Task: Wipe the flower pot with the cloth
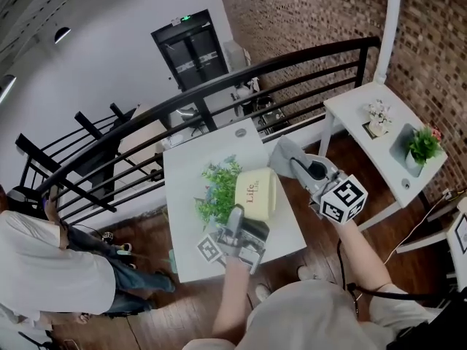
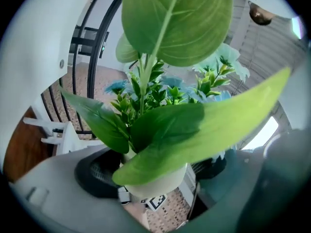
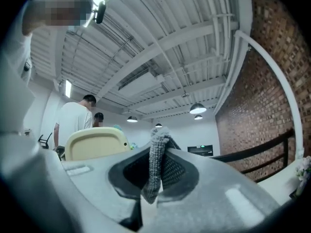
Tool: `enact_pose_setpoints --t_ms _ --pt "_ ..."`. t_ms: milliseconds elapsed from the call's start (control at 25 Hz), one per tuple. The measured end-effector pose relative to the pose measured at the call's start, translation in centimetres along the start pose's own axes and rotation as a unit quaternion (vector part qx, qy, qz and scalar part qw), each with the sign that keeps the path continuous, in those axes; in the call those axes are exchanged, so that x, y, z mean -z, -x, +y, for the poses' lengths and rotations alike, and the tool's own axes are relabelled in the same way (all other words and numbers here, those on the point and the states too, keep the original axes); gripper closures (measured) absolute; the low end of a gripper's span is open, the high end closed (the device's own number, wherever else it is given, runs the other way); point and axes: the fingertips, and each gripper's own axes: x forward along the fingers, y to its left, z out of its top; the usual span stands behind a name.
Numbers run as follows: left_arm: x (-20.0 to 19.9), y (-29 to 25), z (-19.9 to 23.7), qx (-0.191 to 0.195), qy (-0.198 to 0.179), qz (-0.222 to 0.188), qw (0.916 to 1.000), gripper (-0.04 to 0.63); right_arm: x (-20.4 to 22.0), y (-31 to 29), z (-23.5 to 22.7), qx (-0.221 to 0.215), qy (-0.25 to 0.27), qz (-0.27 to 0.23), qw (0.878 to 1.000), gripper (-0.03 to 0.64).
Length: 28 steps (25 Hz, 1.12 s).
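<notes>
Holding steady is the first need: the left tool (image 1: pixel 238 221) is clamped on the flower pot (image 1: pixel 257 192), which is tipped over the middle of the counter (image 1: pixel 191 165), with the leaves (image 1: pixel 217 192) toward the left edge. The grey cloth (image 1: pixel 286 154), pinched in the right tool (image 1: pixel 303 168), hangs near the pot's right side. I judge it best to lay the cloth flat on the wall and stroke gently.
</notes>
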Motion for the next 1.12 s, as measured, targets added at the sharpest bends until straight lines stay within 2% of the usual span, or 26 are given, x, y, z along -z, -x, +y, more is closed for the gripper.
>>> enact_pose_setpoints --t_ms 80,200,360,480,640,800,960,1120 --pt "-0.1 -0.1 -0.1 0.015 0.022 -0.013 0.9996 0.133 -0.6 0.0 1.2 -0.029 0.013 -0.015 0.999 0.615" --pt "0.1 -0.3 -0.3 0.027 0.037 -0.015 0.9988 0.133 -1.0 -0.4 4.4 -0.106 0.049 -0.019 0.993 0.615" --pt "0.2 -0.2 0.2 0.018 0.038 -0.014 0.9990 0.133 -0.8 -0.1 8.6 -0.201 0.073 -0.013 0.977 0.615" --pt "-0.2 -0.1 0.3 0.006 0.030 -0.021 0.9993 0.133 -0.6 0.7 10.9 -0.261 0.072 -0.010 0.963 0.615" --pt "-0.9 0.0 -0.4 0.017 0.029 -0.028 0.9991 0.133 0.3 1.9 13.5 -0.340 0.055 0.010 0.939 0.615" --pt "-1.9 0.2 -1.2 0.035 0.040 -0.040 0.9978 0.135 1.5 2.5 15.9 -0.378 0.033 0.031 0.925 0.615" --pt "-2.2 0.1 -1.2 0.039 0.044 -0.040 0.9975 0.141 3.4 3.6 17.8 -0.409 0.048 0.070 0.909 0.615" --pt "-2.5 0.2 -0.6 0.026 0.026 -0.038 0.9986 0.141 4.4 4.7 18.8 -0.427 0.042 0.081 0.900 0.615"
